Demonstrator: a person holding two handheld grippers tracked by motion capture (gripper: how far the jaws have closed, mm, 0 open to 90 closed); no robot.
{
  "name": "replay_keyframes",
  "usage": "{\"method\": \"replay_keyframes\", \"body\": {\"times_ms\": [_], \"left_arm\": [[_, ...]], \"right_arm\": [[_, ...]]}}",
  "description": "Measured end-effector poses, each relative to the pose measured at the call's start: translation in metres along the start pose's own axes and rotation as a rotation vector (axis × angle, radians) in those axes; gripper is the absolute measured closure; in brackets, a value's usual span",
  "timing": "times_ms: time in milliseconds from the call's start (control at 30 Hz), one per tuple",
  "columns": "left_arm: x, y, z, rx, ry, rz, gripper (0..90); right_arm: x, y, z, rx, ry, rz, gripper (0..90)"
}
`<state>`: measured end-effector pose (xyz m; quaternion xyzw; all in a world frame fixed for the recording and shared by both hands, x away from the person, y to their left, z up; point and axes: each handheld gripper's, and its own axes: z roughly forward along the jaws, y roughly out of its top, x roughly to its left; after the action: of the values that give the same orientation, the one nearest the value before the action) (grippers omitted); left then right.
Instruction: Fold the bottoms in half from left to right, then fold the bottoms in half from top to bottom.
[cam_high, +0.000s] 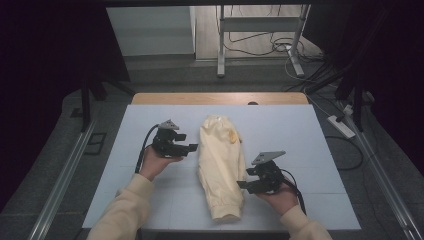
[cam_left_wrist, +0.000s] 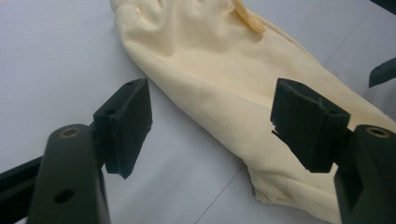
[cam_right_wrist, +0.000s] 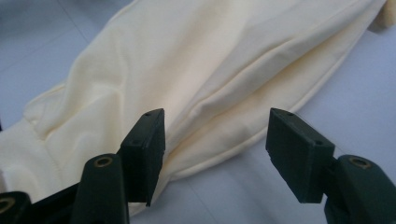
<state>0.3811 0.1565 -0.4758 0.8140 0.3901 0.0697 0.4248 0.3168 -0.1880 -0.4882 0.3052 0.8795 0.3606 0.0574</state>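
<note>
A wooden table covered by a pale grey-white sheet carried everything. Along the middle of that sheet lay a folded cream-yellow cloth garment, long and narrow, running from the far side toward the person, with a small yellow mark near its far end. The left gripper hovered just beside the garment's left edge, its black jaws spread wide and empty, pointing at the cloth. The right gripper sat just beside the garment's right edge nearer the person, jaws likewise spread apart, gripping nothing. Cream sleeves covered both forearms.
</note>
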Motion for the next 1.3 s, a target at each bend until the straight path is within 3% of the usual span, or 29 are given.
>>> {"method": "replay_keyframes", "body": {"times_ms": [367,767,1033,1300], "left_arm": [[0.0,0.001,0.0,-0.003,0.0,0.001,28.4],[0.004,0.0,0.002,0.004,0.004,-0.008,28.4],[0.008,0.002,0.011,0.034,0.0,-0.006,27.7],[0.012,0.007,0.016,0.037,0.007,-0.009,27.3]], "right_arm": [[-0.006,0.001,0.001,-0.011,-0.022,0.009,37.3],[-0.017,0.018,0.01,-0.02,-0.038,0.022,36.2],[-0.031,0.04,0.017,-0.031,-0.061,0.01,34.5],[-0.047,0.052,0.018,-0.059,-0.078,0.03,34.3]]}}
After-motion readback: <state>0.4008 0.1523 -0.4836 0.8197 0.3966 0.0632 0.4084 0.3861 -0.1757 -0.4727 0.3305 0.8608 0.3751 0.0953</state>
